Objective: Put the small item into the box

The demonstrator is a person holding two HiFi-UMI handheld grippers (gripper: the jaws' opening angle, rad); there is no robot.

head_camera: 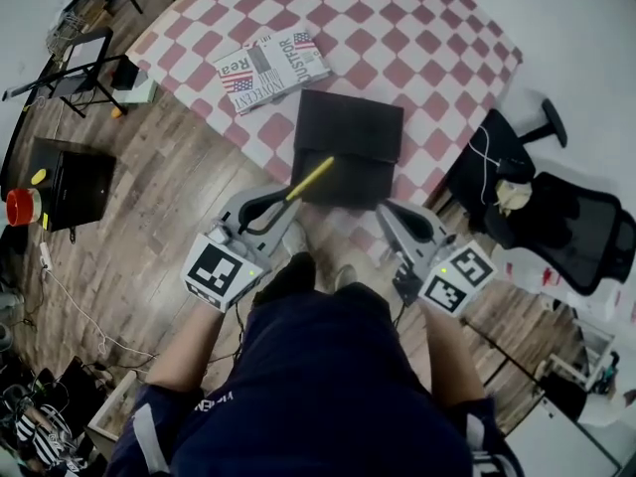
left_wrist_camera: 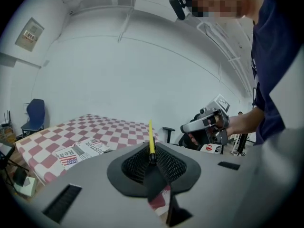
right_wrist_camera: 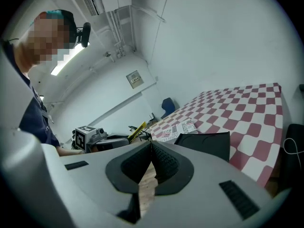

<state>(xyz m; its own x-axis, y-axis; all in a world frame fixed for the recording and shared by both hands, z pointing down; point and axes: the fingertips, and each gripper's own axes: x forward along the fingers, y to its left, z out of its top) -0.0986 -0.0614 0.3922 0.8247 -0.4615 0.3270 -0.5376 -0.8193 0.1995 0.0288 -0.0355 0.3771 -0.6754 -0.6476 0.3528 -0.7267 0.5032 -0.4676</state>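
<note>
A thin yellow stick is clamped in my left gripper and points up and forward toward the black box. The box lies closed on the near edge of the red-and-white checked table. In the left gripper view the stick stands up from between the jaws of the left gripper. My right gripper hangs just right of the box's near corner; in its own view the right gripper has its jaws together with nothing in them, and the box lies ahead.
A folded newspaper lies on the table behind the box. A black office chair stands at the right. On the wooden floor at the left are a black case and a red-capped container.
</note>
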